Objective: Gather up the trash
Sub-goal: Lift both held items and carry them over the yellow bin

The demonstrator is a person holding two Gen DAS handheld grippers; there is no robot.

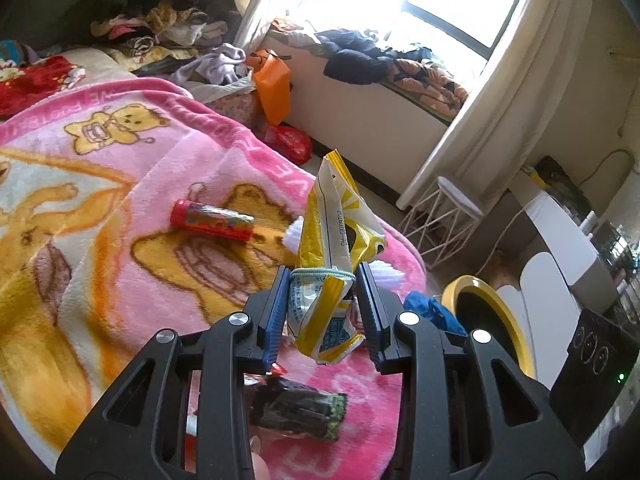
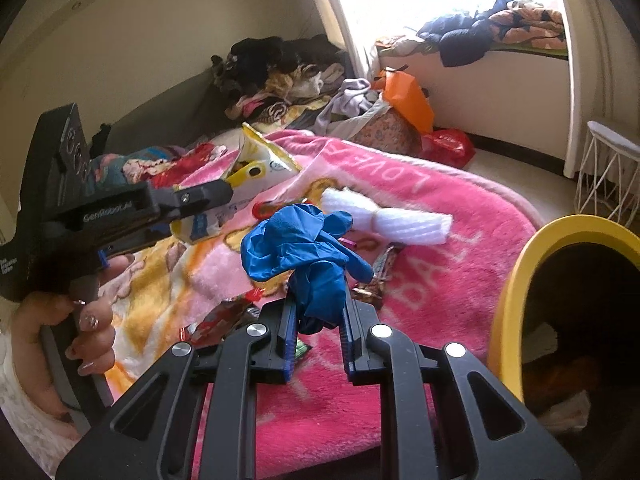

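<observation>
Dark wrapper [image 1: 298, 408], probably plastic, beneath fingers [image 1: 276, 312].

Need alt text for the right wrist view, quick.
The right hand-held gripper is shut on a crumpled blue glove above a pink blanket. A yellow-rimmed bin stands at right; the left hand-held gripper grips a yellow wrapper.

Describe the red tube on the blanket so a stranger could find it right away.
Start at the pink bear blanket. The red tube lies on its side there, past the yellow wrapper in the left gripper. Alone among the litter, it is round, with colourful dots.
</observation>
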